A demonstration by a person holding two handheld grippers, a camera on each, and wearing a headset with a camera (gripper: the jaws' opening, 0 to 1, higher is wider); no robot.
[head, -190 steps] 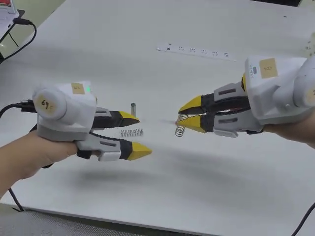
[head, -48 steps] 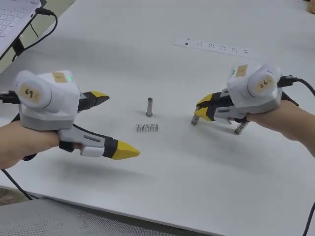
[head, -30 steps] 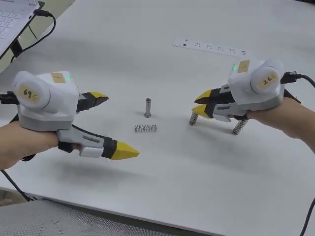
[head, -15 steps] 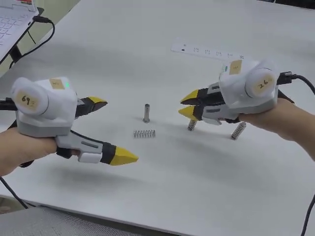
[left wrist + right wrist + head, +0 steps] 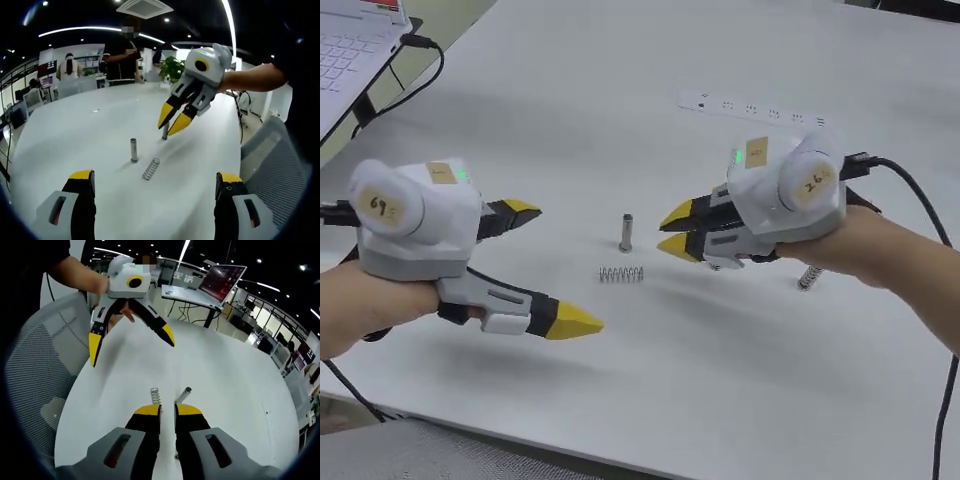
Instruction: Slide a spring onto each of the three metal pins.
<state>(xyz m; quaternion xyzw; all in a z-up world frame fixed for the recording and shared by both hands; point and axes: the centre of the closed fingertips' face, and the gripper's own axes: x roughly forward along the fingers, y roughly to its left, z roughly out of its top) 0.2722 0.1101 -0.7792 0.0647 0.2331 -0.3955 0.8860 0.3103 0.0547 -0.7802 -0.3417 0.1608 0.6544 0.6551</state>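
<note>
A bare metal pin (image 5: 626,232) stands upright mid-table, with a loose spring (image 5: 620,274) lying flat just in front of it. Another pin wearing a spring (image 5: 809,278) stands to the right, behind the right hand. In the left gripper view a second sprung pin (image 5: 165,131) shows under the right gripper's tips. My right gripper (image 5: 674,231) hovers just right of the bare pin, jaws a little apart and holding nothing. My left gripper (image 5: 548,265) is wide open, left of the pin and spring. The right gripper view has the spring (image 5: 155,395) and pin (image 5: 183,395) just beyond its tips.
A white power strip (image 5: 760,110) lies at the far side of the white table (image 5: 720,380). A laptop (image 5: 350,40) and a black cable (image 5: 415,70) sit at the far left. A grey mesh chair (image 5: 35,390) stands by the table's near edge. People stand in the background.
The right gripper held a spring earlier; it has since left the two sprung pins and moved left to the bare pin, jaws slightly parted. The left gripper has stayed wide open.
</note>
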